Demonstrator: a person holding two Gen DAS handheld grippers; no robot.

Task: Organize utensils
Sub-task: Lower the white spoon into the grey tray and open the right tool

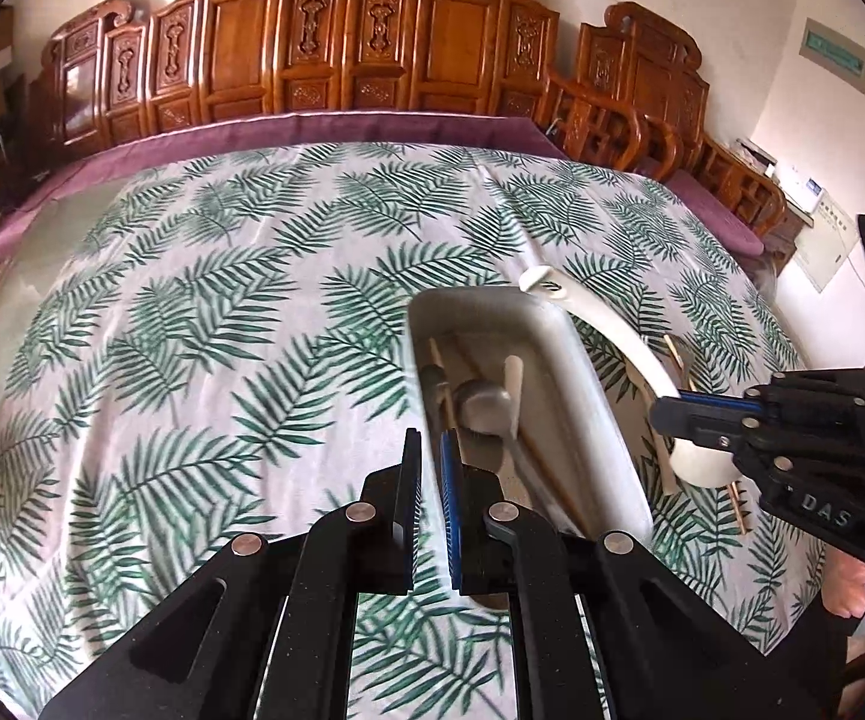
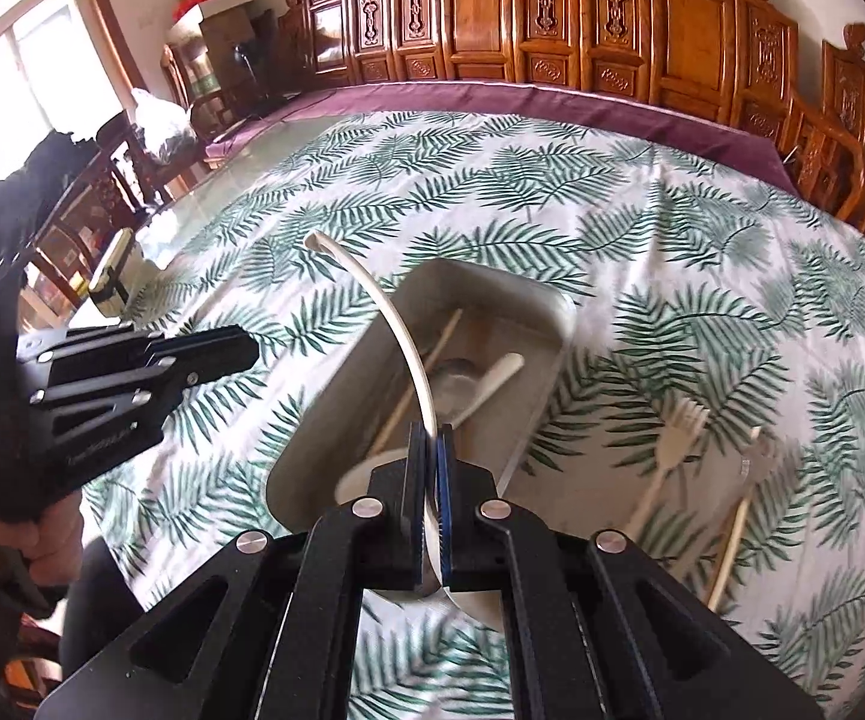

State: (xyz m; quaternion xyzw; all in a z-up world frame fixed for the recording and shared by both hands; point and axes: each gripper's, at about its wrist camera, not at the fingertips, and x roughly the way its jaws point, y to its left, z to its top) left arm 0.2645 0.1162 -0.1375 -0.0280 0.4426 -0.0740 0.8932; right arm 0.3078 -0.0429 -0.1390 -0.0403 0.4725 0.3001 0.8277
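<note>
Right wrist view: right gripper [image 2: 430,468] clamped on white ladle [image 2: 399,324], handle arcing far-left over tray [image 2: 552,324]
Tray: holds chopstick [image 2: 426,369], spoons
Left gripper [image 1: 429,480]: jaws slightly apart, holding nothing, at tray's near-left edge
Right of tray: fork [image 2: 672,450] on leaf-print cloth [image 2: 552,180]

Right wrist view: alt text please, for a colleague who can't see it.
The right gripper is shut on a white ladle, holding it above a white tray of utensils on a leaf-print tablecloth. A fork lies right of the tray; the left gripper hovers left.
</note>
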